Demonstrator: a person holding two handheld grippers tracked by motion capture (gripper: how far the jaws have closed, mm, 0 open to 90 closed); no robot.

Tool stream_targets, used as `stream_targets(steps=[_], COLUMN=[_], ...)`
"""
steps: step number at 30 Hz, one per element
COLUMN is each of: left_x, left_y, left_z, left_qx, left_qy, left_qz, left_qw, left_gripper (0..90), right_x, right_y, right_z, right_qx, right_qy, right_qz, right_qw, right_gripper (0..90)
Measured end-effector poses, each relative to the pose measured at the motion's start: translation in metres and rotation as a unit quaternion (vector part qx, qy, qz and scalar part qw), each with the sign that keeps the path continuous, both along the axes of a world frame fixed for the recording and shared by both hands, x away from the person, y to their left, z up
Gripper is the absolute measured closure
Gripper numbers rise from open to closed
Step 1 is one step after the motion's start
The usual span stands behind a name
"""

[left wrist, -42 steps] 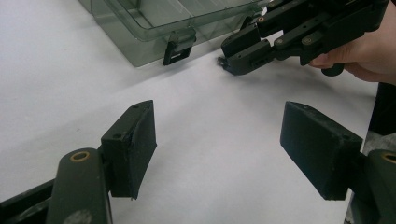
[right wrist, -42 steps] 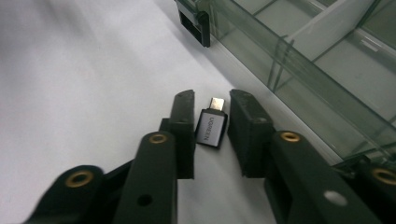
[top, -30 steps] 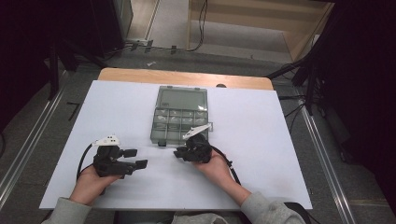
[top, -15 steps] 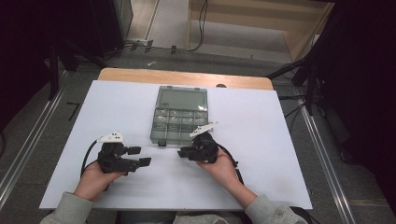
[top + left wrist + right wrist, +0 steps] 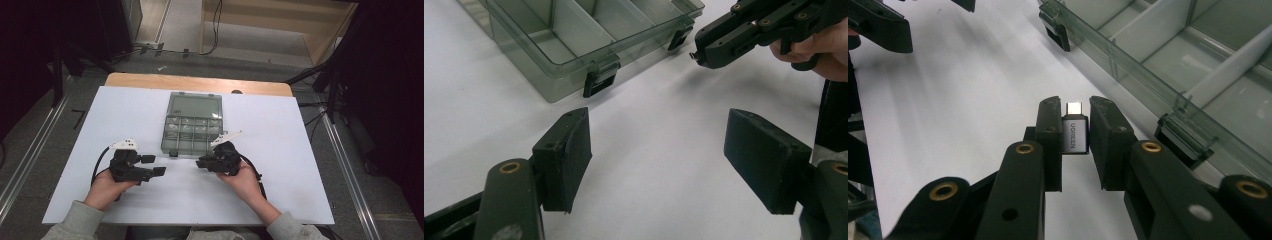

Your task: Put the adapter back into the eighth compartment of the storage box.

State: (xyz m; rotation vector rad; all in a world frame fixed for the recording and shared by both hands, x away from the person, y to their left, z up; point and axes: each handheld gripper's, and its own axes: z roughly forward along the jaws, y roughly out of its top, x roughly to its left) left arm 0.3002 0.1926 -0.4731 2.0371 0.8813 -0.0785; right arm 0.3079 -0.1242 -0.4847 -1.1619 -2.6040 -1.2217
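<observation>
In the high view, the contents of the clear grey plastic compartment box [image 5: 192, 129] are too small to identify; only pale spots show in some cells. The small silver metal adapter [image 5: 1075, 132] between the right tongs [image 5: 1075, 135] is partly covered by the black pads, so its lower end is hidden. In the left gripper view, the box is cut by the top edge, and the left tongs [image 5: 674, 157] are cut at the bottom.
</observation>
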Motion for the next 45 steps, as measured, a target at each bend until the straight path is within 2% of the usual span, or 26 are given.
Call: stream_targets(steps=[9, 29, 45], left_x=[0.003, 0.004, -0.001], left_y=[-0.004, -0.003, 0.005], left_z=[0.0, 0.001, 0.001], left_qx=[-0.002, -0.004, -0.005], left_qy=[0.002, -0.002, -0.006], left_qz=[-0.004, 0.002, 0.016], left_qw=[1.0, 1.0, 0.9998], left_gripper=[27.3, 27.3, 27.4], right_x=[-0.002, -0.005, 0.004], right_y=[-0.011, -0.028, -0.041], right_z=[0.004, 0.02, 0.029], right_qx=[0.007, 0.024, 0.032], right_qy=[0.004, -0.005, -0.019], right_qz=[-0.012, -0.026, -0.046], right_qw=[0.9999, 0.9993, 0.9982], right_gripper=[73.5, 73.5, 73.5])
